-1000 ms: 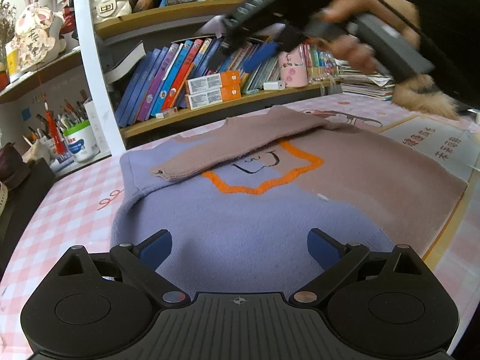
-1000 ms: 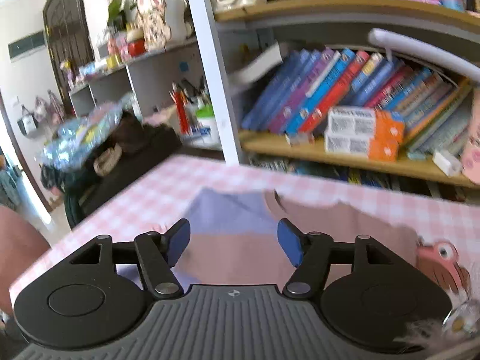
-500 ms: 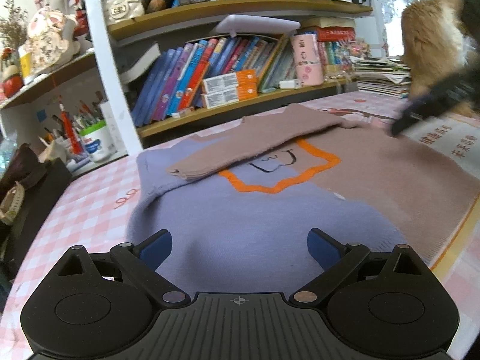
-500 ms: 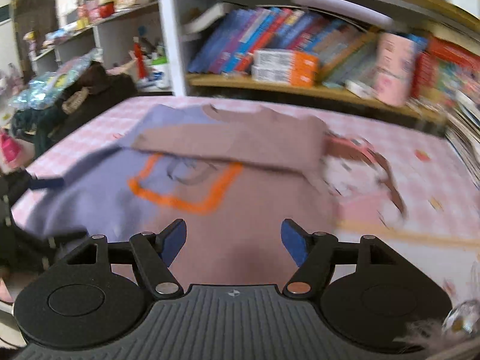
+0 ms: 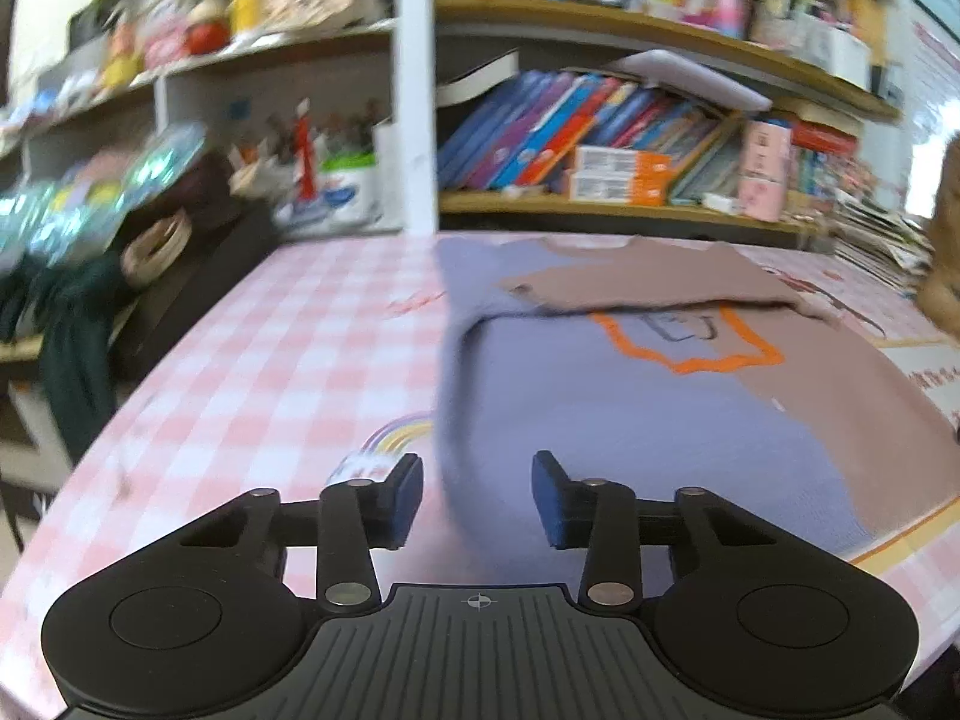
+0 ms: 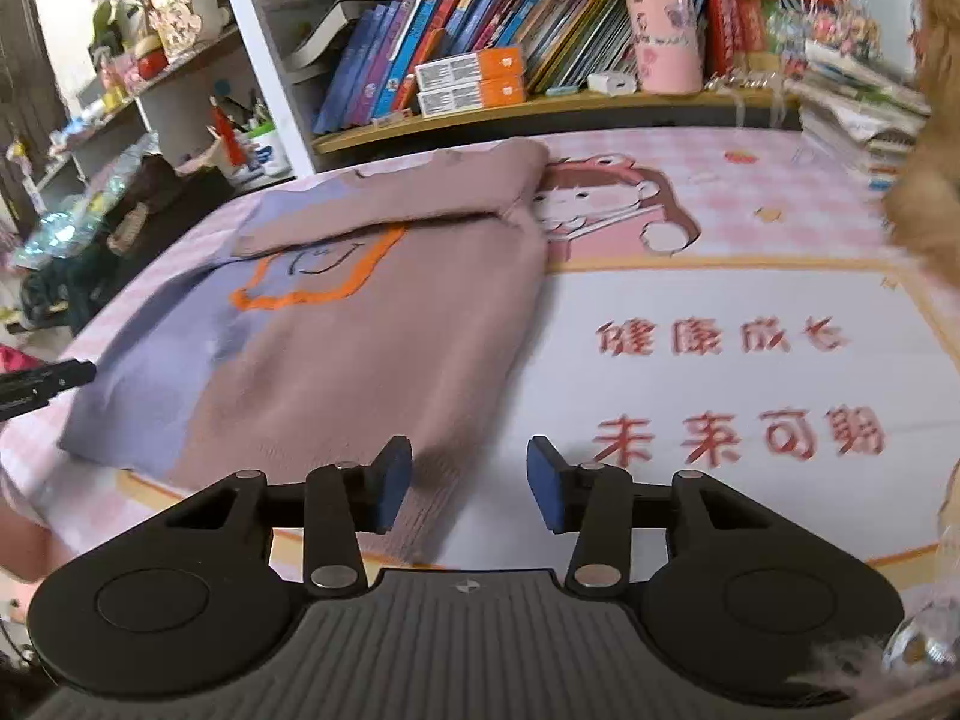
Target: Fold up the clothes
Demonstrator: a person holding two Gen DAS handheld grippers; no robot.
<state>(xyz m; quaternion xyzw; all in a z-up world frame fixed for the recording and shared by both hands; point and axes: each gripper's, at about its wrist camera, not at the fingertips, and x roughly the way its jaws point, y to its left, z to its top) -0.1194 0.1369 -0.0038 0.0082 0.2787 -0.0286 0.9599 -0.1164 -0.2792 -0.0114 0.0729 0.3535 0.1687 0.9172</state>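
While red characters "未来可期" (image 6: 738, 435) mark the tablecloth (image 6: 720, 300), both tongs (parted) hover.

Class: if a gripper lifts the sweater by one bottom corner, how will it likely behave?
The sweater looks like soft knit, so it would probably droop and trail. Its folded sleeve lies loose on top and may slide off. It seems light, and unlikely to slip from padded fingers.

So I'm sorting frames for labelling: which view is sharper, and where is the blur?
Left wrist view: motion blur smears the shelves and the sweater, worst at far left; its own fingers stay crisp. Right wrist view: sharper, book spines distinct, though the red lettering is slightly soft and the right edge smears.
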